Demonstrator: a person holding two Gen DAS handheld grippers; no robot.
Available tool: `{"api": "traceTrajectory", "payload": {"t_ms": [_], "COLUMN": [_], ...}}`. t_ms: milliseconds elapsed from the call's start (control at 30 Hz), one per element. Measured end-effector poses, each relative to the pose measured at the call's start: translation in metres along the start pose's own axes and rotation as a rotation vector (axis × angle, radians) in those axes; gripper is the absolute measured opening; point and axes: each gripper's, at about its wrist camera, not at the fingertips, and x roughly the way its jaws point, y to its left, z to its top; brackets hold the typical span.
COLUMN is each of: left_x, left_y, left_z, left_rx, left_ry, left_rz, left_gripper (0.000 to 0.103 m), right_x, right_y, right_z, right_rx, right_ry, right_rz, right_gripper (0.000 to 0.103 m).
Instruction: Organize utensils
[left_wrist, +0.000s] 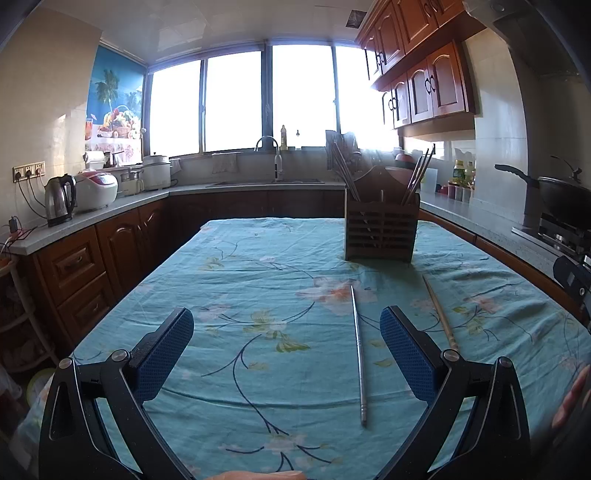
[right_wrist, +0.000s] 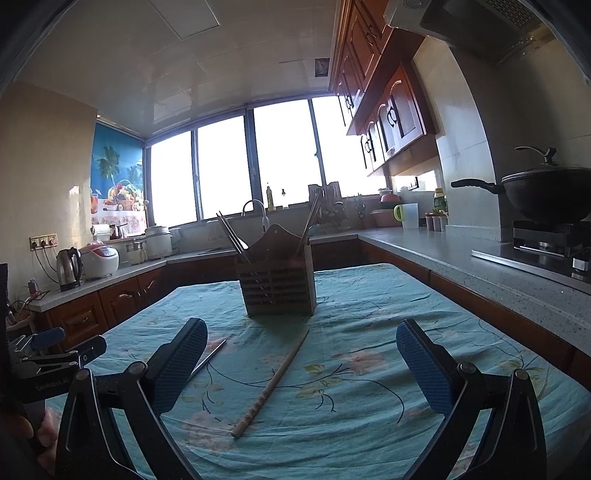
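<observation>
A wooden slatted utensil holder (left_wrist: 380, 232) stands on the floral blue tablecloth and holds several chopsticks; it also shows in the right wrist view (right_wrist: 277, 284). A metal chopstick (left_wrist: 358, 354) lies on the cloth between my left gripper's fingers, nearer the right one. A wooden chopstick (left_wrist: 439, 314) lies further right. My left gripper (left_wrist: 286, 328) is open and empty above the cloth. My right gripper (right_wrist: 301, 341) is open and empty, with the wooden chopstick (right_wrist: 273, 384) lying between its fingers. The metal chopstick (right_wrist: 210, 356) is partly hidden behind its left finger.
The table (left_wrist: 258, 258) sits inside a U-shaped kitchen counter (left_wrist: 122, 203). A kettle (left_wrist: 59, 199) and rice cookers stand at the left. A sink is at the back. A wok (right_wrist: 546, 192) sits on the stove at the right.
</observation>
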Motion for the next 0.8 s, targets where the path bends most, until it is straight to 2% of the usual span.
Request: {"api": "traceTrajectory", "payload": {"t_ms": [800], "left_x": [0.0017], "left_y": [-0.0033], "left_z": [0.0004], "left_rx": [0.001], "left_ry": [0.006], "left_rz": [-0.004], "left_gripper": [0.103], "right_x": [0.0009], "right_y": [0.0056], "right_z": [0.0051], "right_rx": [0.007], "right_ry": [0.000], "right_rz": [0.007], "right_gripper": [0.103]}}
